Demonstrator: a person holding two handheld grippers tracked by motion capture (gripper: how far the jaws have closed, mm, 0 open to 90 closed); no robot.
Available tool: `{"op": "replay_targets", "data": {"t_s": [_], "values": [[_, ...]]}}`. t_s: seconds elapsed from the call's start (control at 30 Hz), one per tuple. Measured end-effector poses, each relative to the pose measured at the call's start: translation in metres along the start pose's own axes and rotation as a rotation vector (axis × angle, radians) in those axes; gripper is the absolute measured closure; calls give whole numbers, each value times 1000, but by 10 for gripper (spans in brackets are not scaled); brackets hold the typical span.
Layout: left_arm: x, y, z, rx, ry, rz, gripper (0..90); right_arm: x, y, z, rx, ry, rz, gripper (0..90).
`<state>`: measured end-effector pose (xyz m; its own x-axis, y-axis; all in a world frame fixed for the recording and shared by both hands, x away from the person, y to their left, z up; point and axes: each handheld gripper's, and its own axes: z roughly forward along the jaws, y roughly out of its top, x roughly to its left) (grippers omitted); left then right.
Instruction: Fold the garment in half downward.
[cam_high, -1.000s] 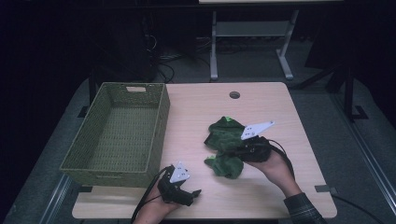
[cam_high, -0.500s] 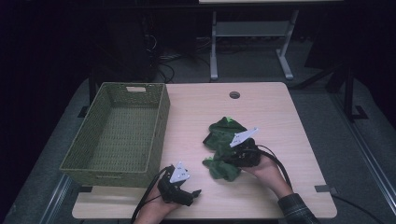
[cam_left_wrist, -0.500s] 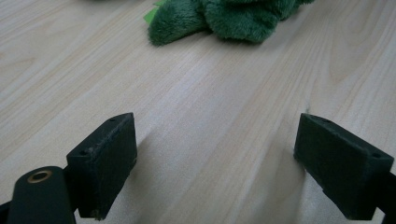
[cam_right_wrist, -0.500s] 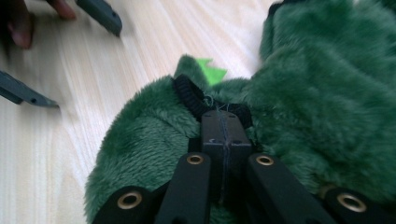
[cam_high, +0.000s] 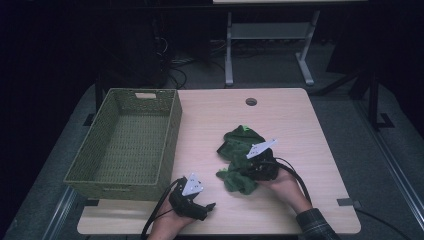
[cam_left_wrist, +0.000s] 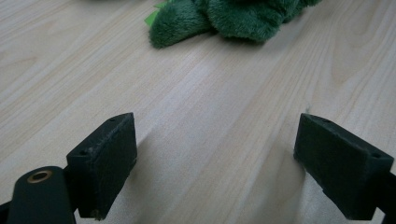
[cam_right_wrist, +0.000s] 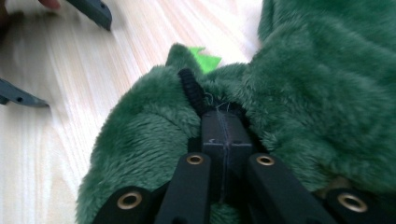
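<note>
Right gripper (cam_high: 248, 172), lower centre, pinches the green plush toy (cam_right_wrist: 299, 93) between pressed-together fingers (cam_right_wrist: 224, 135); left gripper (cam_left_wrist: 229, 163) fingers stand spread over bare desk (cam_left_wrist: 210, 116).

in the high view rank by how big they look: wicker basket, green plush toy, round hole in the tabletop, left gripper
1. wicker basket
2. green plush toy
3. left gripper, nearer the camera, so its rank is less sure
4. round hole in the tabletop

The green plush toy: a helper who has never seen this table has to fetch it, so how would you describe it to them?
On the pale wooden table, look right of the woven green basket, towards the near edge. The green plush toy lies there in a crumpled heap, with the right claw shut on its fur. It is the only soft, furry thing there, dark green with a small bright green tag.
</note>
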<state>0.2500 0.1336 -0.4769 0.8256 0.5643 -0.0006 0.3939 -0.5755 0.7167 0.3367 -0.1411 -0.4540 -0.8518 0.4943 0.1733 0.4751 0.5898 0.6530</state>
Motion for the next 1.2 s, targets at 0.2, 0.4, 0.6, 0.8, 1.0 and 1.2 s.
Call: {"op": "replay_targets", "data": {"t_s": [0.2,0.4,0.6,0.8,1.0,1.2], "values": [[1,1,0,4,-4,5,125,-1,1,-21,-73,-25,21,744],[-1,7,2,40,8,-9,131,-3,1,-38,-124,-44,25,701],[-2,18,5,45,-40,1,138,-8,0,-49,-145,-71,37,661],[4,32,5,33,-51,3,141,-16,-1,-59,-183,-84,48,637],[18,52,2,-13,-38,0,157,-23,2,-67,-185,-115,55,617],[34,77,7,-27,-52,14,224,-37,5,-78,-197,-160,63,598]]}}
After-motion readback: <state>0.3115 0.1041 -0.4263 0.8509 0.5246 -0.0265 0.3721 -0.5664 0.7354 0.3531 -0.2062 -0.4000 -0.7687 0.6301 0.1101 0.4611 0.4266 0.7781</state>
